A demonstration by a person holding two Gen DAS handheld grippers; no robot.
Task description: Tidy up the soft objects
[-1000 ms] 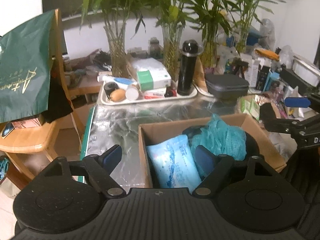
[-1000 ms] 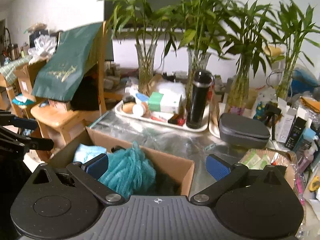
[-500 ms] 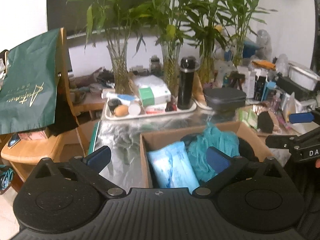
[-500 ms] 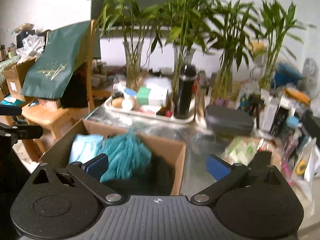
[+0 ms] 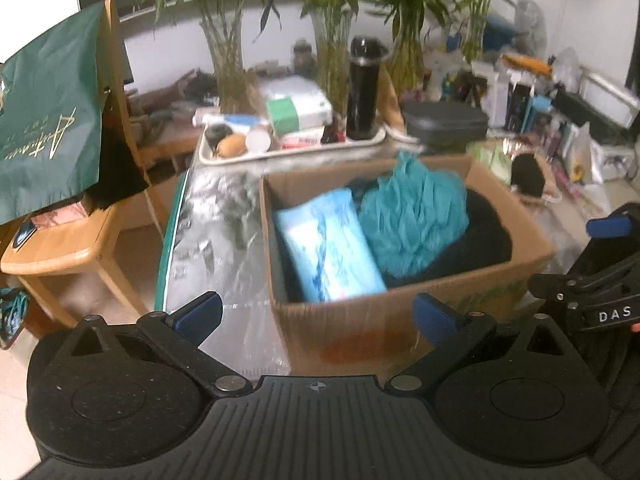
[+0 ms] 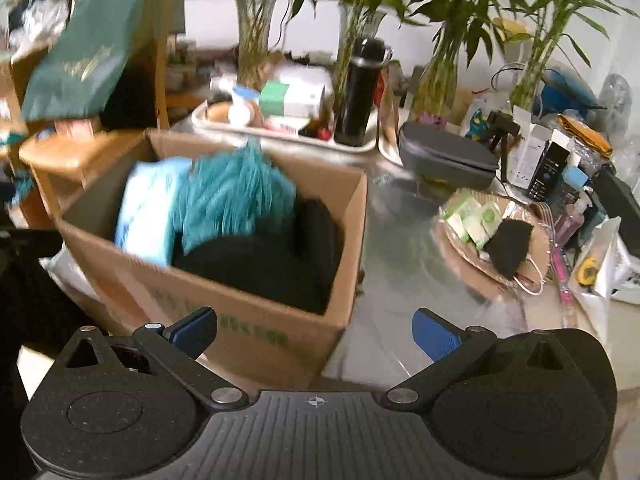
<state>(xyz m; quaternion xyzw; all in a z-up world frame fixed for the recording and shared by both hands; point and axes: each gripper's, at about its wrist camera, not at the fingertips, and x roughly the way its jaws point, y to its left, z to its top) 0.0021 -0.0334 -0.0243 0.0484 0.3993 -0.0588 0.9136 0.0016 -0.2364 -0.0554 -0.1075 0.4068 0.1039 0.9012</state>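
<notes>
Jaws of the left gripper (image 5: 316,314) have just been opening and now stand spread wide with nothing between them, the blue pads level with the near wall of the brown cardboard box (image 5: 400,320). The right gripper (image 6: 316,332) is likewise released and empty, its blue pads straddling the near corner of the box (image 6: 256,320).

Inside the box, from the left wrist view, a light blue soft plastic packet (image 5: 328,248) leans along the left wall, a teal mesh bath puff (image 5: 412,220) lies just to its right and touches it, and a black fuzzy fabric item (image 5: 484,236) fills the right side beneath the puff. The box rests on a silvery reflective tabletop (image 5: 216,236).

To the right of the box, a round woven tray (image 6: 492,236) holds small green-and-white packets and a dark pad. Farther back sit a grey zip case (image 6: 444,156), a white tray (image 5: 292,148) with a tall black flask (image 5: 364,88), and bamboo stalks in glass vases (image 5: 228,68). A green bag (image 5: 48,112) hangs on a wooden chair at left.
</notes>
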